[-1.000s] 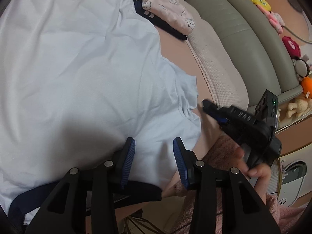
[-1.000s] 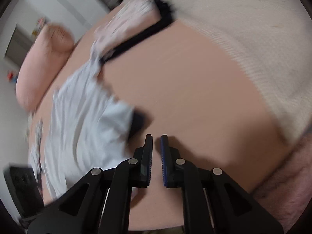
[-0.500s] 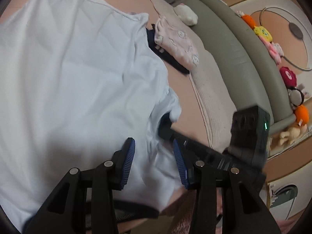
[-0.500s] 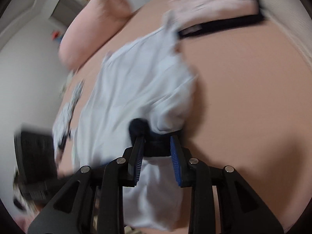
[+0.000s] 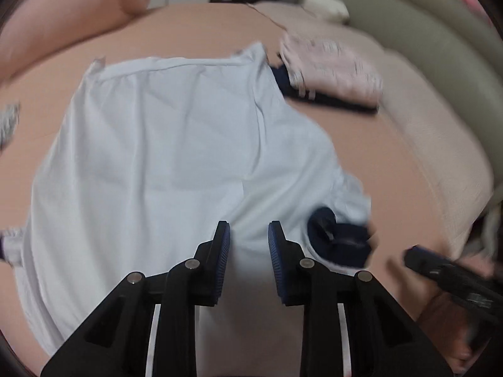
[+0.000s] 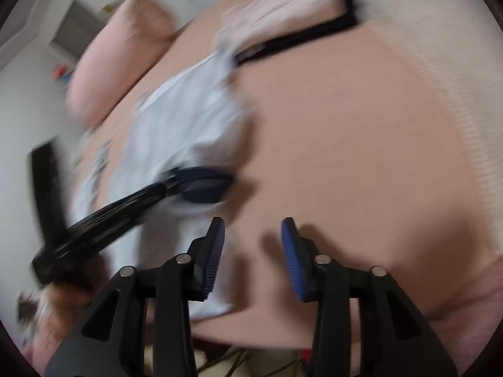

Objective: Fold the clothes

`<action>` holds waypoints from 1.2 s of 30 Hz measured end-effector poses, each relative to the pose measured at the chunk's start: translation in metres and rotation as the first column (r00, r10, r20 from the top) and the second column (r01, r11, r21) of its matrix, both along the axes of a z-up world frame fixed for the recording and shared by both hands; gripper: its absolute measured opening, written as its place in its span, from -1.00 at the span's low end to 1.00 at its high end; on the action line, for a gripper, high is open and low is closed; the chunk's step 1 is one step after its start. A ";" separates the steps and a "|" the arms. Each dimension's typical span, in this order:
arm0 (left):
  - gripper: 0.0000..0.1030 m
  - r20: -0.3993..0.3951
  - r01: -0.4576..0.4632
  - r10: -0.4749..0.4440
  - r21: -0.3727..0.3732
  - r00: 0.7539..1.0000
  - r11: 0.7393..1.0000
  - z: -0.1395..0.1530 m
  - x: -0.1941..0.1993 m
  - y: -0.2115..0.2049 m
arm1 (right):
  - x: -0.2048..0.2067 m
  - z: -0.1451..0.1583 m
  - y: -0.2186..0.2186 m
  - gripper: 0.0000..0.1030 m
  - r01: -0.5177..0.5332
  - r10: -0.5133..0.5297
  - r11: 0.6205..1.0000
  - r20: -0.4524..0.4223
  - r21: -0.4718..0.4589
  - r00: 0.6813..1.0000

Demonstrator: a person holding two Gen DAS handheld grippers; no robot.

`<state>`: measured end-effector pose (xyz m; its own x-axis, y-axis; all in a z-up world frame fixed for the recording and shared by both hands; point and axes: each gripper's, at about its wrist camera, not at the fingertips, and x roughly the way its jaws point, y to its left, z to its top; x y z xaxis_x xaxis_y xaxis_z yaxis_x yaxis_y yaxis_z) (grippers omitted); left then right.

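A pale blue shirt (image 5: pixel 163 157) lies spread on the pink bed sheet (image 5: pixel 383 144), with a sleeve folded inward so its navy cuff (image 5: pixel 339 242) lies on top at the right. My left gripper (image 5: pixel 248 242) hovers open over the shirt's near part, just left of that cuff. In the right wrist view, which is blurred, the shirt (image 6: pixel 188 119) and the navy cuff (image 6: pixel 204 185) lie ahead and to the left. My right gripper (image 6: pixel 253 248) is open over bare sheet beside the shirt's edge, holding nothing. The left gripper (image 6: pixel 125 204) reaches in there from the left.
A folded pink patterned garment (image 5: pixel 330 72) rests on a navy one (image 5: pixel 333 103) at the far right of the shirt. A beige knit blanket (image 5: pixel 433 132) and a grey-green padded edge (image 5: pixel 408 31) run along the right. A pink pillow (image 5: pixel 63 31) lies far left.
The right gripper carried the sleeve by its navy cuff onto the shirt, let go and drew back. The left gripper pulled back and tilted up, its fingers standing closer together.
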<state>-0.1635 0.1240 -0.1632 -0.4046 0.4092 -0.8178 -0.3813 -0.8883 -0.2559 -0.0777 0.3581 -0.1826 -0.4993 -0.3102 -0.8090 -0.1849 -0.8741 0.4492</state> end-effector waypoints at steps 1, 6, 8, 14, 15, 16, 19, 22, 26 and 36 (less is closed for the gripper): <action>-0.46 0.011 0.010 -0.011 0.022 1.000 1.000 0.000 0.001 -0.004 | -0.003 -0.002 -0.001 -0.20 -0.002 0.002 1.000 0.010 0.025 1.000; -0.32 0.060 0.104 -0.116 0.177 0.991 0.979 -0.002 0.013 -0.009 | -0.020 -0.010 -0.009 -0.11 -0.021 0.013 0.988 0.051 0.155 0.999; -0.19 0.086 0.100 -0.124 0.243 0.989 0.965 -0.004 0.015 -0.007 | -0.025 -0.007 -0.015 -0.06 -0.037 0.036 0.985 0.013 0.169 0.999; -0.18 0.153 0.053 -0.098 0.272 0.983 0.961 -0.012 0.003 0.008 | -0.029 -0.001 -0.022 -0.06 -0.096 0.095 0.995 -0.068 -0.011 0.993; -0.18 0.164 0.042 -0.089 0.270 0.982 0.962 -0.014 0.002 0.008 | -0.032 0.001 -0.029 -0.06 -0.122 0.121 0.992 -0.084 -0.017 0.989; -0.18 0.176 0.031 -0.080 0.267 0.981 0.963 -0.016 0.000 0.009 | -0.032 0.002 -0.033 -0.06 -0.146 0.144 0.989 -0.092 -0.018 0.985; -0.22 0.168 0.066 -0.097 0.184 0.981 0.981 -0.023 0.003 0.015 | -0.027 0.004 -0.039 -0.06 -0.188 0.188 0.982 -0.084 0.002 0.979; -0.59 0.088 0.082 -0.081 -0.005 0.993 0.997 -0.017 0.011 0.022 | -0.023 0.001 -0.024 -0.07 -0.120 0.118 0.993 -0.063 -0.020 0.991; -0.59 0.048 -0.023 0.026 -0.063 0.999 0.998 -0.009 0.011 -0.004 | -0.014 0.005 0.009 -0.06 0.047 -0.045 0.998 -0.058 0.038 0.997; -0.52 0.021 0.044 -0.048 0.157 0.999 0.987 0.008 0.031 -0.039 | -0.032 -0.006 -0.047 -0.05 -0.175 0.179 0.972 -0.012 0.155 0.984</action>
